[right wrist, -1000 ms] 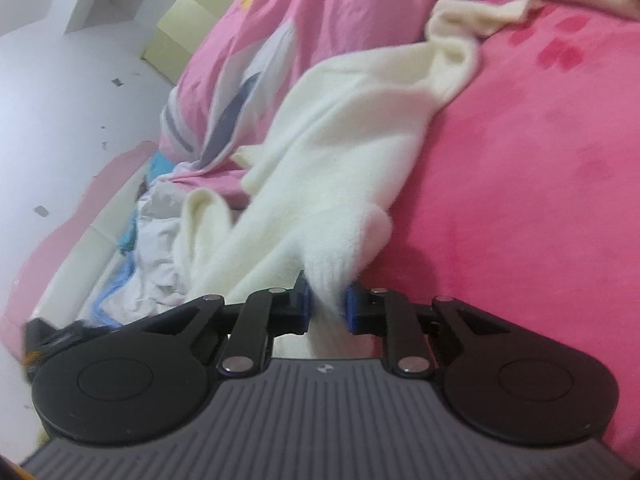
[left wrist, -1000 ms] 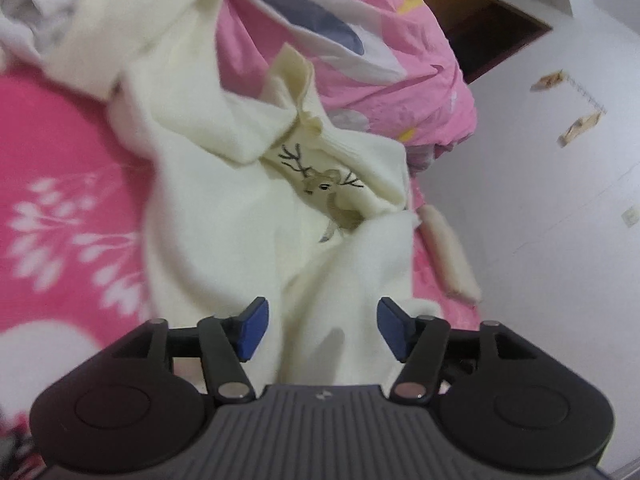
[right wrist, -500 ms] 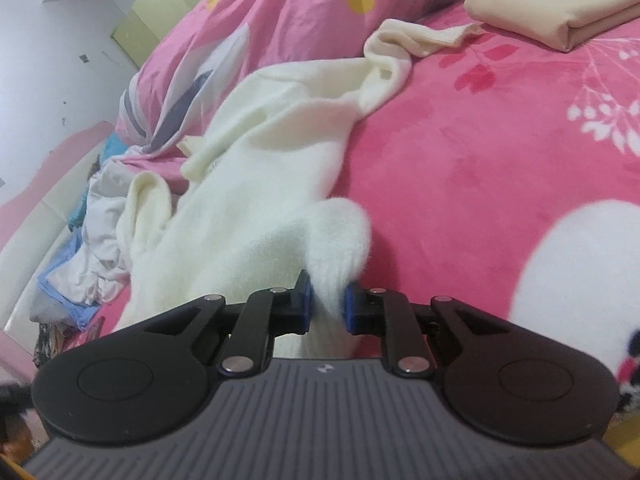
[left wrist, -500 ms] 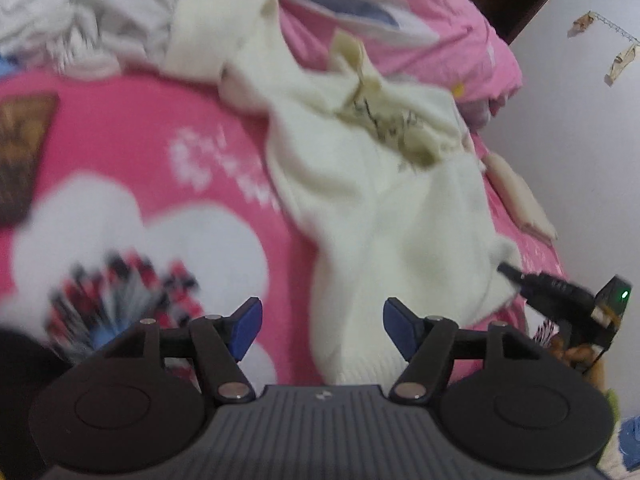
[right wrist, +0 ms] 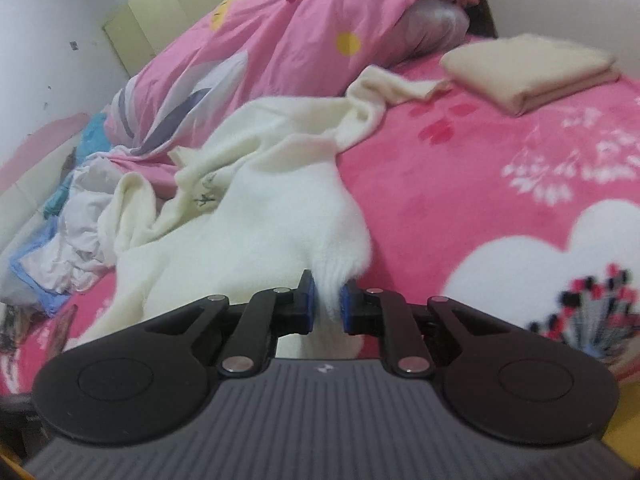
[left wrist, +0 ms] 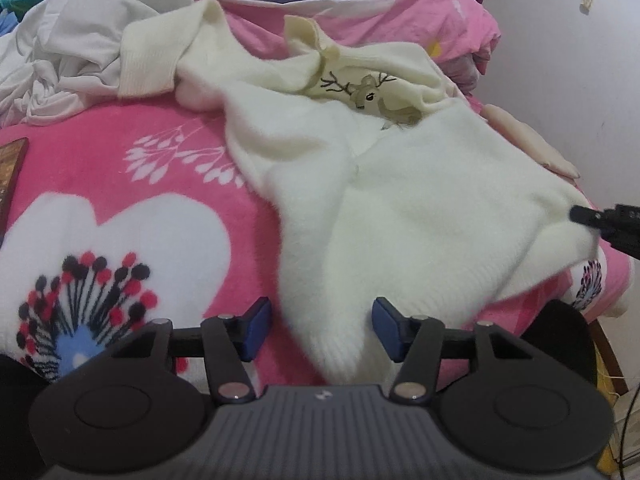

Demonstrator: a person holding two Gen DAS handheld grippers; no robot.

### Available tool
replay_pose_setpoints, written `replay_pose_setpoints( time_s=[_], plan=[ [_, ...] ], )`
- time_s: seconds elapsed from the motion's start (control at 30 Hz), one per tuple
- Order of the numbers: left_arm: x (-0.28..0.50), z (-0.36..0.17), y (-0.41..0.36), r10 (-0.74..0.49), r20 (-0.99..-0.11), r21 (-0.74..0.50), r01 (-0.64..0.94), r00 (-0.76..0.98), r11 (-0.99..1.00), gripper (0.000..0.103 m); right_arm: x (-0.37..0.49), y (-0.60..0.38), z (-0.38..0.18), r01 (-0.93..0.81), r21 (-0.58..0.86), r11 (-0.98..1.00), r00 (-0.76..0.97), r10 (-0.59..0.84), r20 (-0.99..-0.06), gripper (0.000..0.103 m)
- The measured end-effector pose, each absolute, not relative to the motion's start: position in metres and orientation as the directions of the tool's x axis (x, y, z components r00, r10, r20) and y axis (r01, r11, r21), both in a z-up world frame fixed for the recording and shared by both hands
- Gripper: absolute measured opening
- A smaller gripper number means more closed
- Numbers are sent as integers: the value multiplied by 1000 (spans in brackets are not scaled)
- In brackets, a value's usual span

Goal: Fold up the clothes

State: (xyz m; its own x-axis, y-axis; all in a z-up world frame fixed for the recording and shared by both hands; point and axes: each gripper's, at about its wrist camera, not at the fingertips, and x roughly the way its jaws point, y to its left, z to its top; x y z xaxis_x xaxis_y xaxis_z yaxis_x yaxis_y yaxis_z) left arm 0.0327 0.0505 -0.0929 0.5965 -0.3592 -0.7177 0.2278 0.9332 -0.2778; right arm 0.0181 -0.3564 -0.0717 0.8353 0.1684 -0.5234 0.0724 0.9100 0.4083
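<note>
Cream fluffy knit sweater with an embroidered deer on its chest (left wrist: pixel 400 208) lies spread and rumpled across the bright pink floral fleece blanket (left wrist: pixel 120 184) that covers the bed. From my left camera I read the left gripper (left wrist: pixel 320 330) with its blue-padded fingers (left wrist: pixel 256 326) set wide apart, the sweater's ribbed hem corner lying between them, touching neither pad as far as I can tell. At the right edge of that same view the black tip of my right gripper (left wrist: pixel 588 216) meets the sweater's far hem corner. My right camera confirms it: the right gripper (right wrist: pixel 328 306) is pressed onto a bunch of white hem, fabric pinched between its two blue pads, the cloth rising from the jaws in a soft fold. One sleeve with a ribbed cuff (left wrist: pixel 156 56) reaches toward a heap of crumpled white laundry (left wrist: pixel 72 52) at the upper left; the other sleeve (right wrist: pixel 384 84) trails out toward a folded beige garment (right wrist: pixel 528 68) resting flat on the blanket, its end just beside that garment. The neckline is turned back, deer motif (left wrist: pixel 368 96) showing in the opening. A pink quilt with yellow and grey-blue print (right wrist: pixel 288 32) is piled behind the sweater. A dark brown flat object (left wrist: pixel 10 168) sits at the blanket's left edge; I cannot tell what it is.
</note>
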Motion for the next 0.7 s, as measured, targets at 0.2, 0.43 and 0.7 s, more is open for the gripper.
replay_pose_setpoints(
  time_s=[0.2,0.43,0.7],
  plan=[
    [31,-95,52,-366,-708,-289,226,603,930,56,2,-358,-93,157,358,921,796,97,-598,9],
    [28,-97,53,-370,-689,-307,211,624,928,56,7,-357,-114,195,343,919,766,76,-638,9],
    [28,-99,58,-383,-668,-341,194,638,920,55,0,-354,-100,231,314,921,759,31,-650,28]
  ],
)
